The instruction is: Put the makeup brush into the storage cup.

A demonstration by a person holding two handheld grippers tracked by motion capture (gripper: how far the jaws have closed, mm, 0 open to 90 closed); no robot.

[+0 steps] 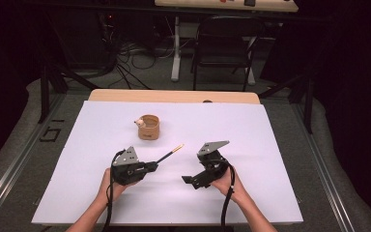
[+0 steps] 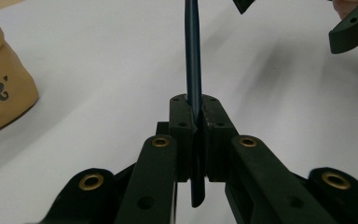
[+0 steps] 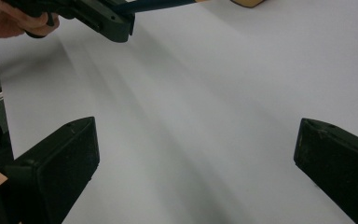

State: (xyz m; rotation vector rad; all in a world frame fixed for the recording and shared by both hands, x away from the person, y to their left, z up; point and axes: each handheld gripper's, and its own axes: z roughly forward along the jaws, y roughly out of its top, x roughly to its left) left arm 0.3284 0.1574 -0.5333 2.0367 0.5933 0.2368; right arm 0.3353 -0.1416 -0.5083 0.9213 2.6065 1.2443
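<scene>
White sheeting covers the bench [image 1: 251, 193]. A dark pencil [image 2: 193, 70] is clamped between the left gripper [image 2: 194, 114] fingers; the right gripper [image 3: 196, 172] fingers are spread apart. Partial lettering "est'" is seen on the tan pouch [image 2: 2, 88] nearby.

1. The tan pouch [image 2: 2, 79] carries dark lettering; in the left gripper view only the end "est'" is readable.
2. In the high view its print is too small to read.

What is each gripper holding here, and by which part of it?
The left gripper clamps a dark pencil near its blunt end, so most of the shaft sticks out ahead. The right gripper holds nothing; its fingers stand wide apart.
</scene>
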